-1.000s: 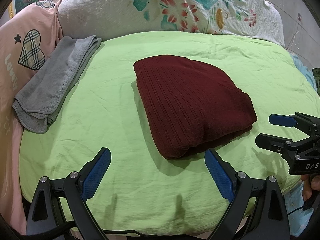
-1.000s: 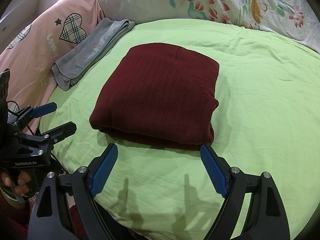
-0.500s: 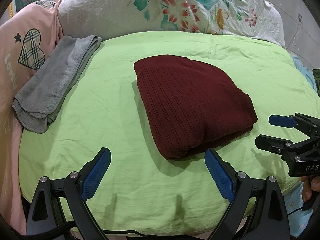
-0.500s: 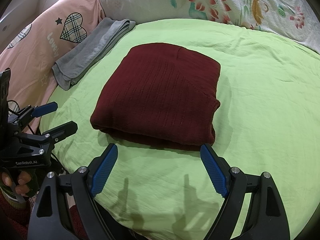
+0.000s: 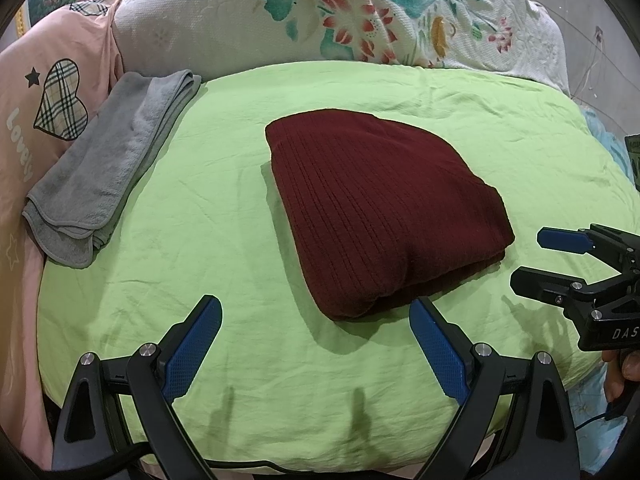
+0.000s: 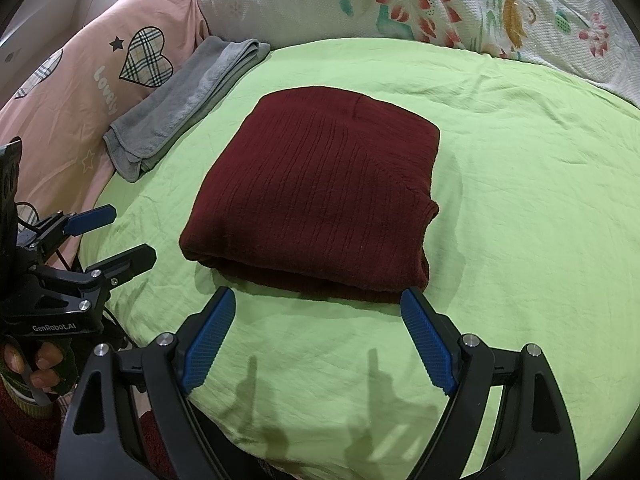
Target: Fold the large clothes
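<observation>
My left hand-held gripper [image 5: 316,344] is wide open with nothing in it. My right hand-held gripper [image 6: 316,336] is wide open and empty too. Both hang just short of the sweater's near edge, not touching it. I think they sit back like this because the folding looks done.

The dark red sweater [image 5: 380,216] lies in the middle of the green sheet [image 5: 200,240], folded into a thick, neat block. It has bare sheet all around it, I think so it has room to lie flat.

Farther off, a folded gray towel [image 5: 112,160] lies at the sheet's left edge, part on the pink cover [image 5: 24,92]. Behind is a flowered blanket [image 5: 360,12].

I cannot see the sleeves; they must be tucked inside. The bed's near edge is hidden behind my fingers.
</observation>
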